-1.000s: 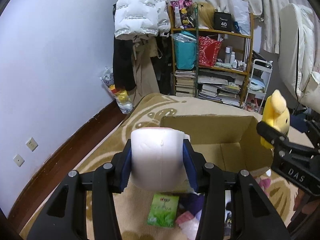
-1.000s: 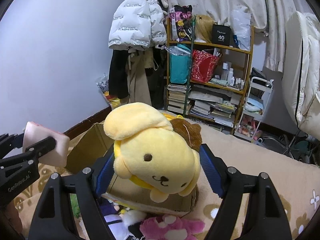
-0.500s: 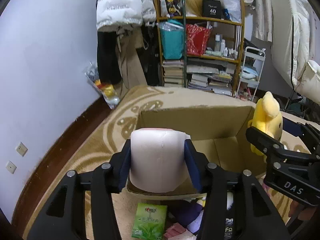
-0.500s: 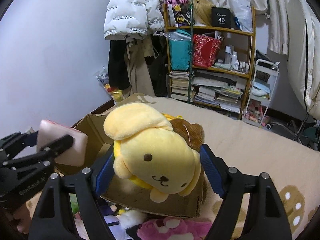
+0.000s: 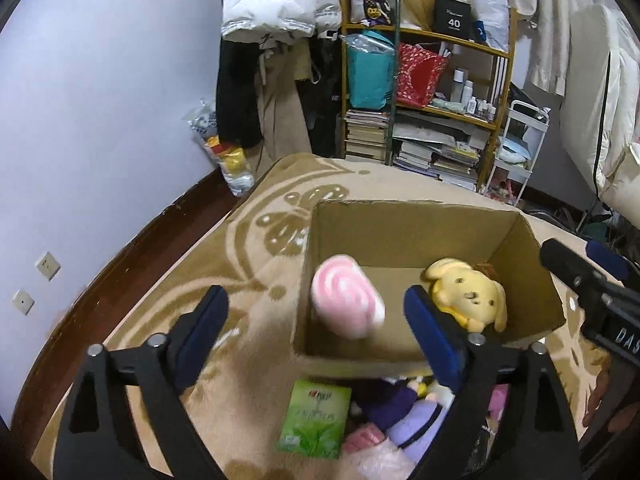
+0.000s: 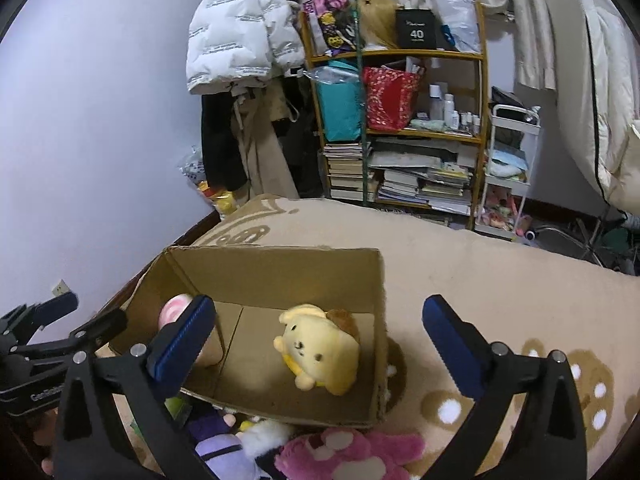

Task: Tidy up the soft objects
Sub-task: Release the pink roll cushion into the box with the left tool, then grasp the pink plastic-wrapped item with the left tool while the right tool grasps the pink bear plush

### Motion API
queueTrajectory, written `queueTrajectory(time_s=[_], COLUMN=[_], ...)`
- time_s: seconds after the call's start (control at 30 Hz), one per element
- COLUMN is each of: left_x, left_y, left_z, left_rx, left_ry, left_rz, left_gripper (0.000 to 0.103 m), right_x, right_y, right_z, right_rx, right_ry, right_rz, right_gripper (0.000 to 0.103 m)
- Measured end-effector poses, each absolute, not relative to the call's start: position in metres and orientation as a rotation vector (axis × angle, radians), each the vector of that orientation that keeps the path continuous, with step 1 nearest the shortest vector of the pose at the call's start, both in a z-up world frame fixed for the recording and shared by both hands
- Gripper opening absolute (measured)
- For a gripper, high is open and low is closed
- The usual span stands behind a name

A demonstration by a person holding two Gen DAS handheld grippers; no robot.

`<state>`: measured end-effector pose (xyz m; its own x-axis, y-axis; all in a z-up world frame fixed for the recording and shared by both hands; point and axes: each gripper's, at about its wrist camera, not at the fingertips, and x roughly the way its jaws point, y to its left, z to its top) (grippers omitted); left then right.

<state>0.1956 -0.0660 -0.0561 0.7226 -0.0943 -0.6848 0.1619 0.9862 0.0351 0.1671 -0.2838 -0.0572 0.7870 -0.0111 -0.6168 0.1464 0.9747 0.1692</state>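
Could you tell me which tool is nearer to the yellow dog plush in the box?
Right. The right tool hangs open above the yellow dog plush at the right of the cardboard box; the left tool hangs open over its left side.

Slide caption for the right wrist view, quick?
Open right gripper above cardboard box holding yellow dog plush; pink plush waits outside.

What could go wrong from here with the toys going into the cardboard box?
1. The pink-and-white swirl plush roll looks blurred near the brown cardboard box wall; it may tip against it.
2. More plush toys, like the magenta bear, crowd the box's near wall, so the next reach could snag that wall.
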Motion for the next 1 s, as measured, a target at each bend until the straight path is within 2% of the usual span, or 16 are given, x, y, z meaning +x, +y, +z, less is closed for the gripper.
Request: queueTrajectory(time_s=[0.13,0.63,1.0], left_x=[0.180,0.123,0.108], left_y=[-0.059,-0.039,-0.045], left_z=[-0.049,-0.066,-0.087], left_rx=[0.088,0.047,0.062], left_ry=[0.753,0.866,0.943], left_rz=[-0.130,-0.097,-0.107], left_gripper=[0.099,0.100,0.100], right_x=[0.155,0.117,0.104], right_y=[-0.288,-0.289,-0.276], right_z=[-0.049,-0.040,-0.063], right_rx=[0.239,0.265,0.240], right_ry=[0.654,0.709,0.788], right_rz=[-0.097,-0.108,-0.108], right_gripper=[0.103,0.103,0.103])
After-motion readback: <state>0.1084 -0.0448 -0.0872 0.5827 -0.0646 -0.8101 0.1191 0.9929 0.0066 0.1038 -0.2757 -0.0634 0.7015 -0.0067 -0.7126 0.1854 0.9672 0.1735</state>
